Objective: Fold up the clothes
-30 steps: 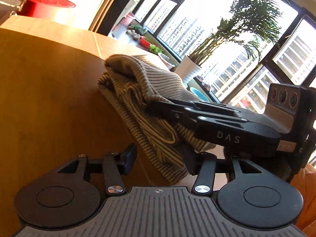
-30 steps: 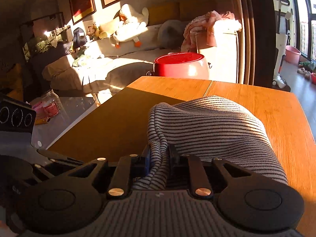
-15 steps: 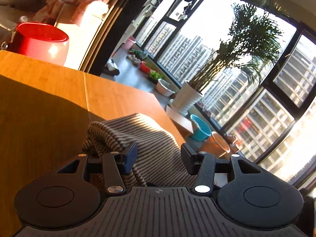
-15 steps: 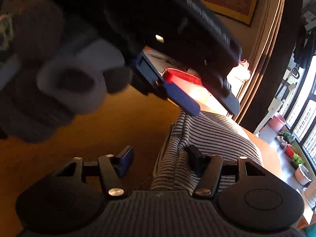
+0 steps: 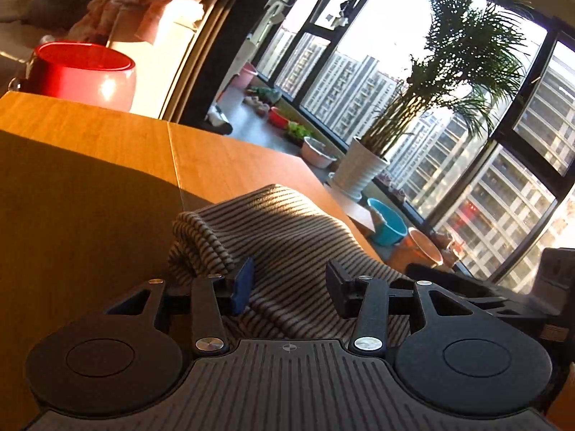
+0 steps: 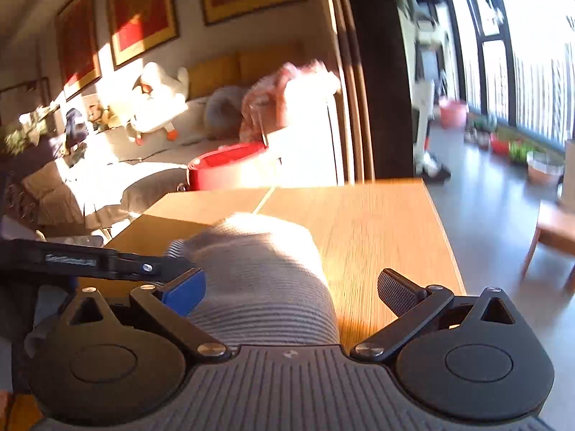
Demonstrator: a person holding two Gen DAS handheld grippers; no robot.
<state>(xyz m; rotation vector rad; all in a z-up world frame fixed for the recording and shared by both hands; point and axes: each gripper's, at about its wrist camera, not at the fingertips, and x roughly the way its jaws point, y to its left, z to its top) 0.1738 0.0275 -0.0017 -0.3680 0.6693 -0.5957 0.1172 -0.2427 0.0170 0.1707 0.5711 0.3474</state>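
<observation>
A striped grey-and-white garment [image 5: 273, 230] lies bunched in a rounded heap on the wooden table [image 5: 90, 186]. My left gripper [image 5: 289, 285] is open, its jaws just above the near side of the heap, gripping nothing. My right gripper [image 6: 291, 292] is wide open over the same garment [image 6: 258, 269], which fills the gap between the jaws without being pinched. The left gripper's body shows at the left in the right wrist view [image 6: 93, 262]. The right wrist view is motion-blurred.
A red basket [image 5: 82, 72] stands past the table's far edge, with pink clothes [image 5: 143, 3] on a unit behind it. The table's right edge [image 6: 442, 237] drops to the floor. A potted palm [image 5: 363, 172] and bowls stand by the window.
My right gripper let go of the garment and opened wide, swinging right. My left gripper moved over the heap, which settled onto the table.
</observation>
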